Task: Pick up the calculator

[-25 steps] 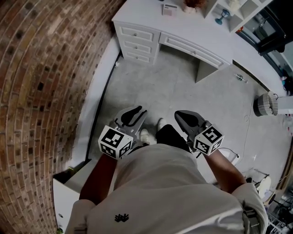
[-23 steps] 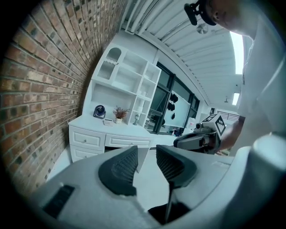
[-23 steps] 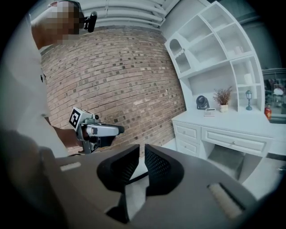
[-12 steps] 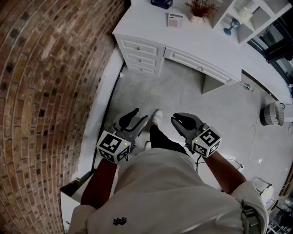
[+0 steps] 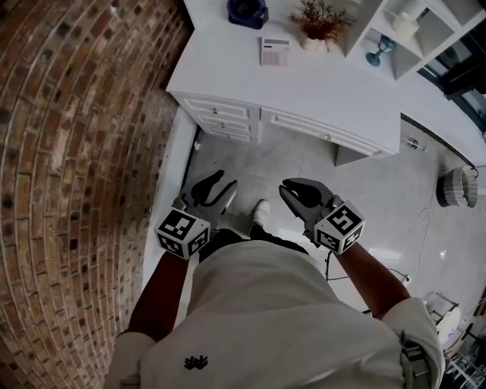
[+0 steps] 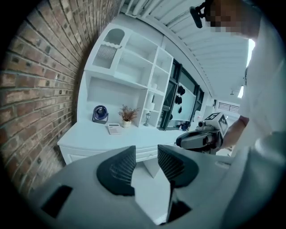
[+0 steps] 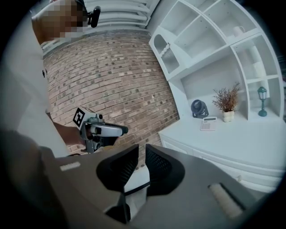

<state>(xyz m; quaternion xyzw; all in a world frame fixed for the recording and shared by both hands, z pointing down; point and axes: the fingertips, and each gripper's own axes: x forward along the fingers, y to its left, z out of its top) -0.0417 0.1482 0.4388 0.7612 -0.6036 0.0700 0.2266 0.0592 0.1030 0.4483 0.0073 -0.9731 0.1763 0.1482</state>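
A red-brown brick wall [image 5: 68,152] runs down the left edge. Just off it, the left tool [image 5: 225,179] hangs over the grey floor [image 5: 364,182], well short of the furniture. Its black ribbed jaws are closing, with nothing between them.

Farther on stands the white wooden worktop [image 5: 342,83] with drawers. A round dark blue fan [image 5: 247,11] sits at its back left corner. Just right of the fan lies the small pale flat plastic calculator [image 5: 274,52], face up near the back of the worktop and touching nothing.

It looks light and stiff, with a smooth, rather slippery case. Because it lies so flat, a pinch across its two long edges seems the surest hold. One jaw may have to slide under a rim first.

The right tool [image 5: 288,190] hangs level with the left one, its jaws a narrow gap apart and empty. Right of the calculator, a brown dried plant [image 5: 319,23] in a pale pot stands near enough to be knocked by a wide approach. Beyond it rises a white open shelf unit [image 5: 395,30] holding a small teal lamp-shaped ornament [image 5: 374,52]. A pale woven basket [image 5: 458,188] sits on the floor at far right. Nothing blocks the way across the floor to the worktop.
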